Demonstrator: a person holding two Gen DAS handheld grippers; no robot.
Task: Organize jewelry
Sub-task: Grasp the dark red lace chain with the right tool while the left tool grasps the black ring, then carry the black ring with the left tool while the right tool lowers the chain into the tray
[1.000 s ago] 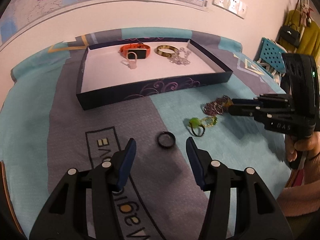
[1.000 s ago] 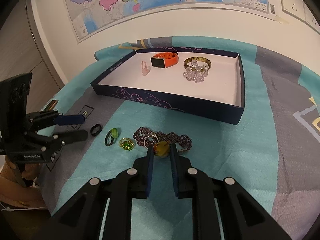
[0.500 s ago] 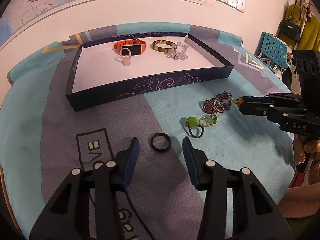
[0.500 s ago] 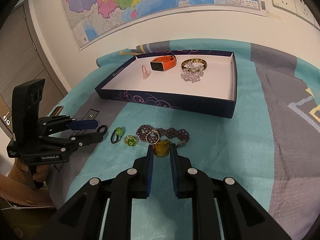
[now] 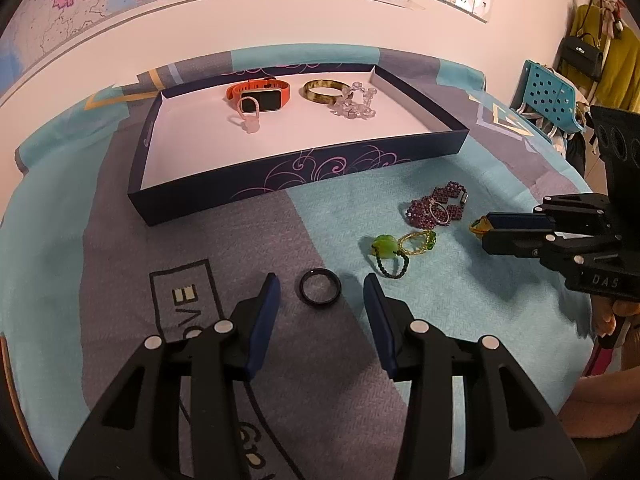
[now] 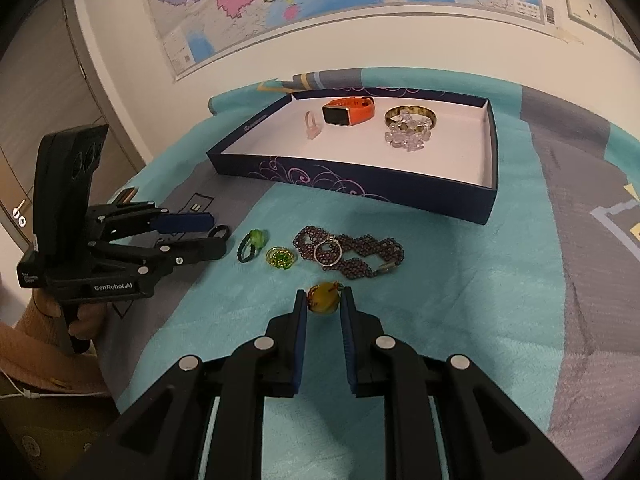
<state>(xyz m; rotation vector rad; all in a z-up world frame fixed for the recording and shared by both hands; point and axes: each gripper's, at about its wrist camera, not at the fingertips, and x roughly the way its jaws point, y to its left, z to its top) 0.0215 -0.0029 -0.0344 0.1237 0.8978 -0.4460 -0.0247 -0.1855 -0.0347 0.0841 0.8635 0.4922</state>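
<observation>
Both tools have advanced: right tool (image 6: 323, 300) grips amber ring (image 6: 324, 299); left tool (image 5: 319, 286), wide open, straddles black ring (image 5: 320, 287). Next: close, carry to box (image 5: 416, 151).

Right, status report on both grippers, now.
Left gripper open, straddling black ring. Right gripper shut on amber ring. Tray path unobstructed.

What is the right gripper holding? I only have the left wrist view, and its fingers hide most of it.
Observer: The right gripper is shut on an amber ring with a yellow-orange stone, seen clearly from the right wrist.
Operator: Is the silver ring lying loose?
Observer: It rests on top of the purple beaded bracelet; the silver ring lies near its left end.
Operator: And the left gripper?
Observer: The left gripper is open, fingers either side of the black ring.
</observation>
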